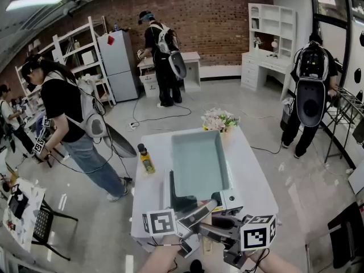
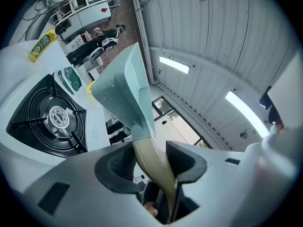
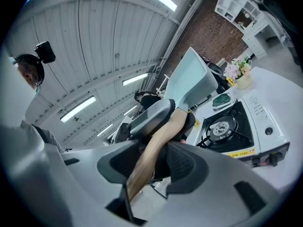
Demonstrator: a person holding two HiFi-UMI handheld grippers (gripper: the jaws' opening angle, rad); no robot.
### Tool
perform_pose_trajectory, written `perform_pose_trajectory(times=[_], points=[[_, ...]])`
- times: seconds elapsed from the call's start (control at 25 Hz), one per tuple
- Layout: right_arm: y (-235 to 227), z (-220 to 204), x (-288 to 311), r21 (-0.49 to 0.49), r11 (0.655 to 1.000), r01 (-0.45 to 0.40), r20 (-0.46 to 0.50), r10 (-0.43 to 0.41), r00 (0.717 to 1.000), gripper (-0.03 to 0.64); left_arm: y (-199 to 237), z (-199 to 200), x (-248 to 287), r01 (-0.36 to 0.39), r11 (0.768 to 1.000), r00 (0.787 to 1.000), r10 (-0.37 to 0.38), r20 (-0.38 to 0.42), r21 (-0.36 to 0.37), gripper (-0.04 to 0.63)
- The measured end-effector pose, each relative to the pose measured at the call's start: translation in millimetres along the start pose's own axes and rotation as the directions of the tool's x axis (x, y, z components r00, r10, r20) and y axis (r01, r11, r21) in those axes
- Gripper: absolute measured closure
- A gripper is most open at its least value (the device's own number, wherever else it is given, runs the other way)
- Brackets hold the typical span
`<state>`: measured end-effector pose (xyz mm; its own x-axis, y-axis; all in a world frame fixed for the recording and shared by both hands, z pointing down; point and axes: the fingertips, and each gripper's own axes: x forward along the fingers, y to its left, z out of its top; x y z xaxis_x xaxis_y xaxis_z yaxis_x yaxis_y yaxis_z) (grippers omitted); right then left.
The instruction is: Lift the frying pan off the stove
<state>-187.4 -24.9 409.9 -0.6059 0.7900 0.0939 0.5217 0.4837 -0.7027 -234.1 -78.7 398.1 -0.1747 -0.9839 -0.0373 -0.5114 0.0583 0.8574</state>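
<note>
Pan: the pale teal rectangular frying pan point(image 1: 199, 164) hangs clear above the white single-burner gas stove point(image 3: 265, 131), at the near end of the white table point(image 1: 151, 186).
Grip: the left gripper point(image 2: 150, 161) and right gripper point(image 3: 150, 162) both clamp the tan wooden handle point(image 2: 158, 176), with the jaws only a handle's width apart.
Handling: it is likely stiff and front-heavy, and the smooth wood may twist, so hold it close to the pan body.

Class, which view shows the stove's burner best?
Left gripper view: the burner appears large and unobstructed. The right gripper view shows it smaller; in the head view the frying pan mostly hides it.
</note>
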Motion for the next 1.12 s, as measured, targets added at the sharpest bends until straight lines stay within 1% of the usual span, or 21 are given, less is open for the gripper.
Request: perform_pose_trajectory(times=[0.16, 0.32, 1.12], points=[[7, -3, -5, -0.020, 1.000, -0.005, -0.006, 0.005, 1.000, 0.434, -9, -4, -3, 0.003, 1.000, 1.000, -0.003, 0.005, 0.015, 0.406], [13, -5, -6, -0.016, 1.000, -0.015, -0.004, 0.015, 1.000, 0.435, -14, -6, -6, -0.002, 1.000, 1.000, 0.002, 0.010, 0.029, 0.407], [23, -4, -14, -0.026, 0.999, -0.024, 0.004, 0.025, 1.000, 0.440, -27, -8, -6, 0.003, 0.999, 1.000, -0.005, 0.029, 0.045, 0.407]])
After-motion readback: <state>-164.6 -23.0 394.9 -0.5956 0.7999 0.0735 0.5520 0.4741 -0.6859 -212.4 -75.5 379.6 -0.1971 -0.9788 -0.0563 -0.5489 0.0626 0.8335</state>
